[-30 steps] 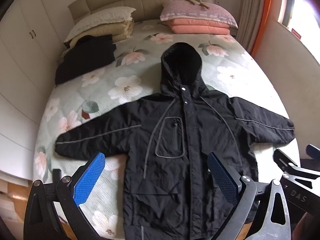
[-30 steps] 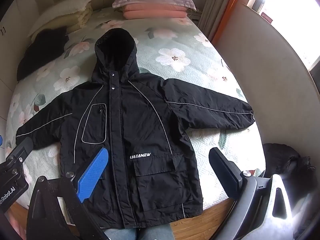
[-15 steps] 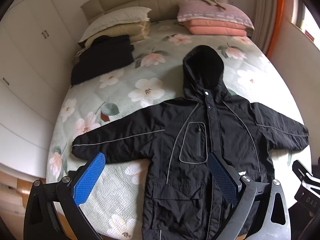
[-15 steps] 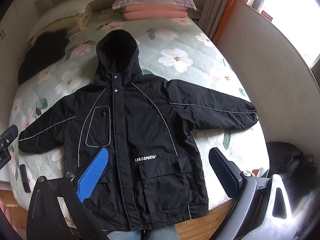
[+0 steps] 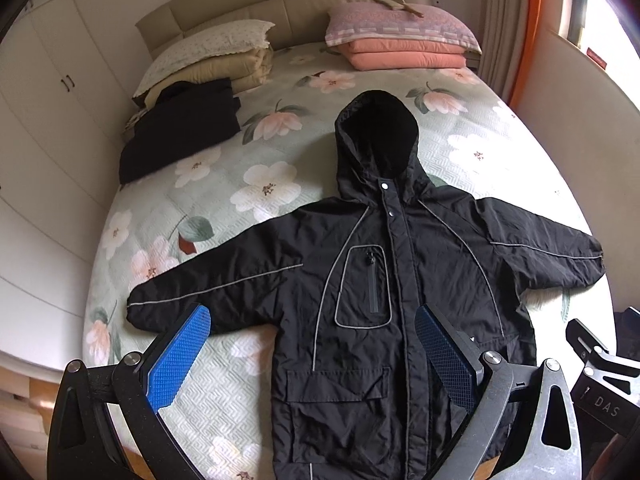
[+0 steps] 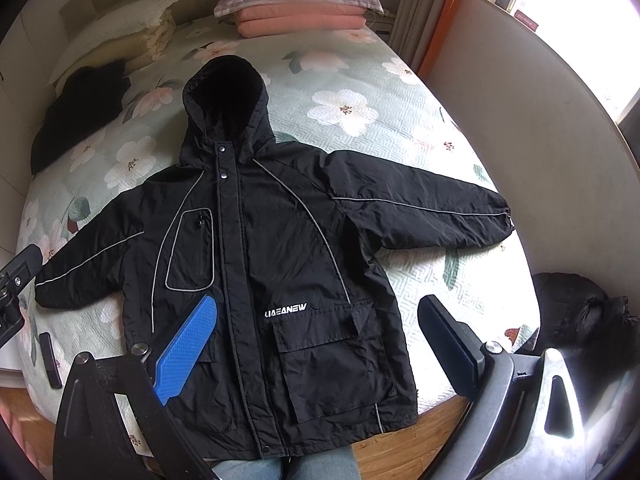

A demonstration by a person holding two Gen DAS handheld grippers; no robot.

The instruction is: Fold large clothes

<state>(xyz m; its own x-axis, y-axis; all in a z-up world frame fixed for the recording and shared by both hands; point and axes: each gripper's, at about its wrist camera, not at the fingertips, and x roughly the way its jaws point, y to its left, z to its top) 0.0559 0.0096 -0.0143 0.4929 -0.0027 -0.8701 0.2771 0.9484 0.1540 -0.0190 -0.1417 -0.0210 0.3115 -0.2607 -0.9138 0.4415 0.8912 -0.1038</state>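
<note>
Now spread flat on bed [image 5: 460, 128]: black jacket [image 5: 384, 280], beyond both tongs — left gripper [image 5: 312, 354] and right gripper [image 6: 318, 344] gaping, empty. Hem cut off in left view.

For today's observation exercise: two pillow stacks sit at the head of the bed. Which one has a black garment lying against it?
The cream stack at the bed's left: the folded black garment lies against it. The pink stack has none.

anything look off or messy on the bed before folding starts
Mostly tidy. The black jacket lies flat, front up, sleeves spread, but its hem hangs past the bed's foot edge. A small dark slim object sits near the left corner; I cannot tell what it is.
</note>
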